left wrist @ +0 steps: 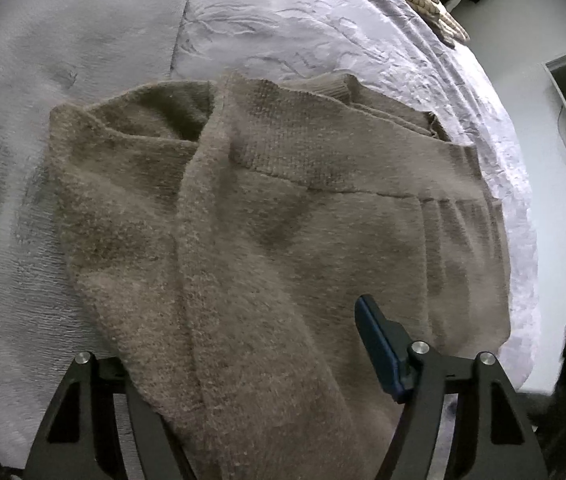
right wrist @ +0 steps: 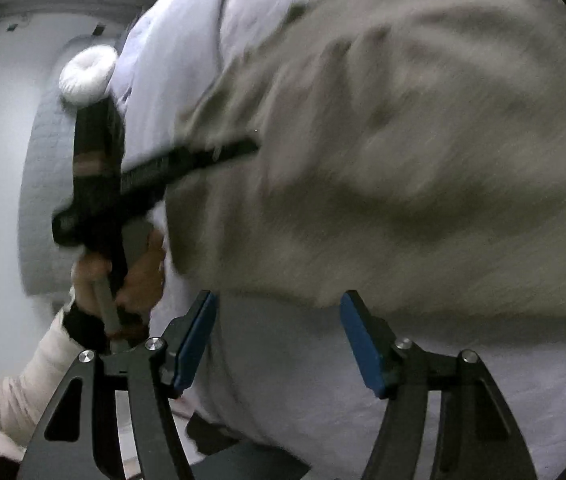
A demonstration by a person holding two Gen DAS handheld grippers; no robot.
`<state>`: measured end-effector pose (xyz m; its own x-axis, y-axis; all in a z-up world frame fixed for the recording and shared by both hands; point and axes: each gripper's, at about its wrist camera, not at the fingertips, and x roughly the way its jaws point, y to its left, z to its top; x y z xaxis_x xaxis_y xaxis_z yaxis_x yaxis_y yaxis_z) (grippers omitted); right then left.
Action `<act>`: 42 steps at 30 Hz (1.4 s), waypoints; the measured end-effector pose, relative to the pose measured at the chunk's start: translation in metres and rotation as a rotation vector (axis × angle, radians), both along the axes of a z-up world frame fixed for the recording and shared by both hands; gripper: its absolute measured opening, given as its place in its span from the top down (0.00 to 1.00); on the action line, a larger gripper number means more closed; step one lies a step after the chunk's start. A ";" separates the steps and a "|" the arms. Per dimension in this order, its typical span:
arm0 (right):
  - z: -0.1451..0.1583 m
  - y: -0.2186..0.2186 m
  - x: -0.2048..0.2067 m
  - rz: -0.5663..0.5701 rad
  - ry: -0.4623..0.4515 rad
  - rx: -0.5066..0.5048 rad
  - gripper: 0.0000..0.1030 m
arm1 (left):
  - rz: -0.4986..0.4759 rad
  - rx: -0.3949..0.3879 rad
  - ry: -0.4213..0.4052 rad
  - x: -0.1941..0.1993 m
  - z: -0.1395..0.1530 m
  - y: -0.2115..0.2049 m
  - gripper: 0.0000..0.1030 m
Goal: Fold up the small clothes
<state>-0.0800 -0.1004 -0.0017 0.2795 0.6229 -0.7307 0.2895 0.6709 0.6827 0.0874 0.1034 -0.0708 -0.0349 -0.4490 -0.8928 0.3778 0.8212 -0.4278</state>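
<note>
The taupe knit sweater [left wrist: 283, 216] lies folded near the bed's [left wrist: 83, 40] edge, draped between the left gripper's [left wrist: 259, 364] spread fingers to be smoothed, while the right gripper [right wrist: 279, 340] hangs released, empty.

A fuzzy taupe knitted sweater [left wrist: 275, 216] lies partly folded on a bed's pale lavender bedspread [left wrist: 283, 28]. The left claw [left wrist: 267, 360] hangs over its near edge, which covers one finger; the blue-padded finger [left wrist: 379, 348] rests clear.
</note>
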 end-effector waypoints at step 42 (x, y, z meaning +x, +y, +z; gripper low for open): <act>-0.080 -0.192 -0.093 -0.490 -0.014 0.195 0.95 | -0.510 0.022 -0.312 -0.110 0.080 -0.300 0.83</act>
<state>-0.1726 -0.2929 -0.0815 0.5807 0.5407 -0.6086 0.5273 0.3197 0.7872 -0.0223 -0.1970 0.0088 0.0244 -0.4263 -0.9043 0.8317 0.5106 -0.2182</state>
